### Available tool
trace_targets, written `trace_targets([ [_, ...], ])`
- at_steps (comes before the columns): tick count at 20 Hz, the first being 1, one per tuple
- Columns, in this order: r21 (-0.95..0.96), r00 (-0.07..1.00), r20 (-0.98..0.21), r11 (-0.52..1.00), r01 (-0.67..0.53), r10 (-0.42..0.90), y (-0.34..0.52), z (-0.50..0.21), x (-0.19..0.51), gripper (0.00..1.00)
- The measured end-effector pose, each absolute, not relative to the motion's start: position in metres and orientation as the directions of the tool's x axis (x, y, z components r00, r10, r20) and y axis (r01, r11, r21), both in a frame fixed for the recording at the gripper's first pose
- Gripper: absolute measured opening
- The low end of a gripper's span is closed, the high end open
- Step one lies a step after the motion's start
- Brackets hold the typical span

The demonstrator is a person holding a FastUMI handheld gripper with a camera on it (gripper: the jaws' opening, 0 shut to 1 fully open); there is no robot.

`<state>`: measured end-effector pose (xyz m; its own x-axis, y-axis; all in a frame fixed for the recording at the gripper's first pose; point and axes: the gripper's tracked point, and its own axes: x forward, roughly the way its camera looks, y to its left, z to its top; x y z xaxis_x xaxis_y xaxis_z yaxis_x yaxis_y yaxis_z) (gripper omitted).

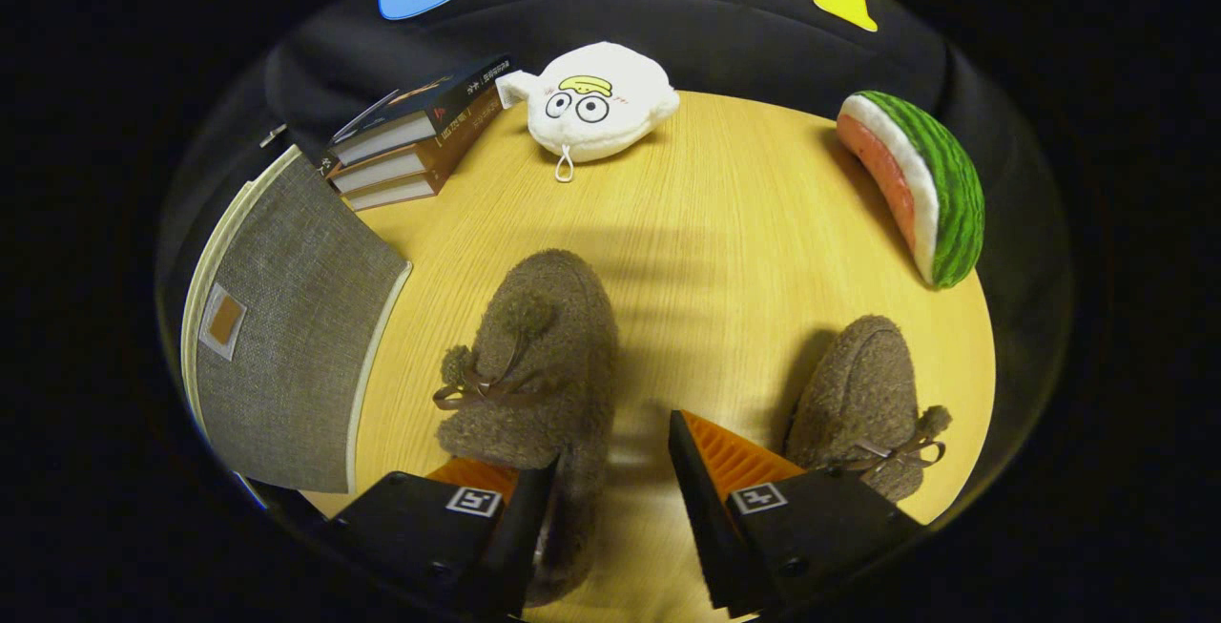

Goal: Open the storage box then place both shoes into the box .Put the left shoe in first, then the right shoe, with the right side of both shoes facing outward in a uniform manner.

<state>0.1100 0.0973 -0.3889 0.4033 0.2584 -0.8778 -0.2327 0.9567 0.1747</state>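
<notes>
Gripper view: the gripper [610, 480] is spread wide over the round wooden table [734, 222], one fuzzy brown slipper [539, 365] at its left finger, the other fuzzy brown slipper [863, 404] lower right, grey fabric storage box [286, 318] left

A round pale wooden table [725, 222] carries a stack of three books with dark and brown covers [415, 136] at its far left edge. Just beside them lies a white plush toy with a cartoon face [596, 103]. A plush watermelon slice [920, 184] rests at the far right edge.
</notes>
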Motion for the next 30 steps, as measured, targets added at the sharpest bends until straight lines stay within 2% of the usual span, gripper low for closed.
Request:
trace_targets([
  [2, 0.195, 0.391, -0.878, 0.952, -0.235, 0.276, 0.106, -0.389, 0.108, 0.48],
  [4, 0.173, 0.397, -0.880, 0.955, -0.240, 0.259, 0.105, -0.389, 0.109, 0.29],
  [6, 0.175, 0.396, -0.881, 0.957, -0.233, 0.258, 0.104, -0.388, 0.109, 0.15],
  [9, 0.219, 0.378, -0.880, 0.953, -0.211, 0.286, 0.102, -0.389, 0.109, 0.06],
  [14, 0.267, 0.359, -0.876, 0.944, -0.193, 0.321, 0.106, -0.383, 0.108, 0.05],
  [18, 0.305, 0.402, -0.851, 0.942, -0.144, 0.337, 0.114, -0.352, 0.109, 0.05],
  [24, 0.337, 0.505, -0.807, 0.941, -0.031, 0.305, 0.126, -0.272, 0.102, 0.05],
  [30, 0.469, 0.589, -0.731, 0.880, 0.070, 0.343, 0.185, -0.192, 0.080, 0.05],
])
